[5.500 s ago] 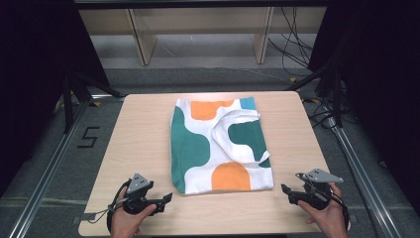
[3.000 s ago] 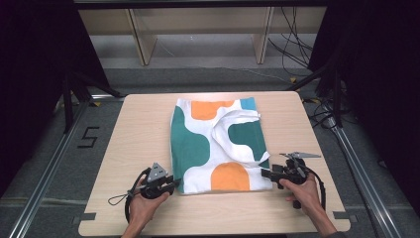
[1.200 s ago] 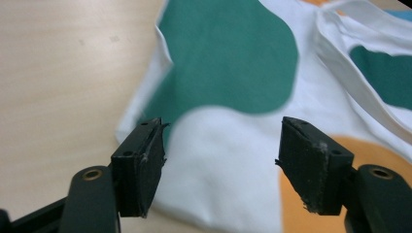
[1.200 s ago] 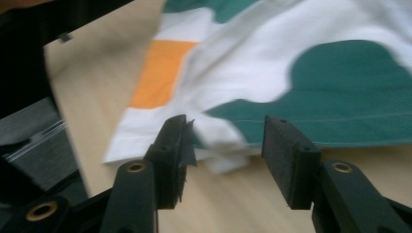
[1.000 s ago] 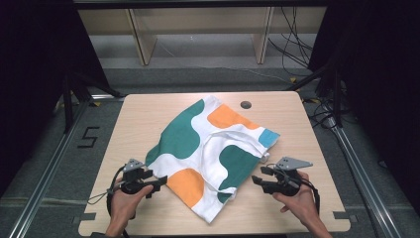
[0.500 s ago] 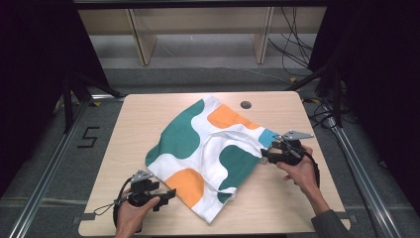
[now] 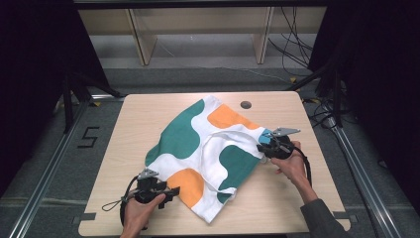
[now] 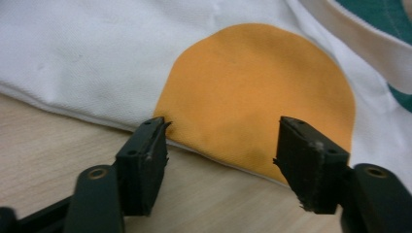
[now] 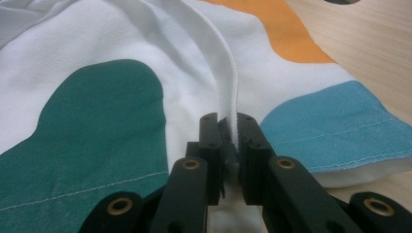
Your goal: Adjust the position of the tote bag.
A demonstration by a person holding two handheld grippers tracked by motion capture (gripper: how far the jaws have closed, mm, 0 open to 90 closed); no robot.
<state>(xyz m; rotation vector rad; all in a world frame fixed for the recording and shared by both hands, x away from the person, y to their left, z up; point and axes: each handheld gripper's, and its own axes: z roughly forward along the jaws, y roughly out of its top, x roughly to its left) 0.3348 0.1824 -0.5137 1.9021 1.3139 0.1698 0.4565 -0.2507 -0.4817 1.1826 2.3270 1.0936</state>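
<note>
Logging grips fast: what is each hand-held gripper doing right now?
Left hand-held gripper: open, jaws just been closing, at the bag's orange-patch edge.
Right hand-held gripper: shut on the white strap.

**Patterned cloth bag lying askew on a table**

A white fabric bag (image 7: pixel 208 158) with teal, orange and light blue blobs lies flat but turned diagonally on the wooden table, one corner pointing toward six o'clock. Its white strap (image 9: pixel 231 104) (a flat woven band) arcs across the middle toward three o'clock, where it is pinched.
</note>
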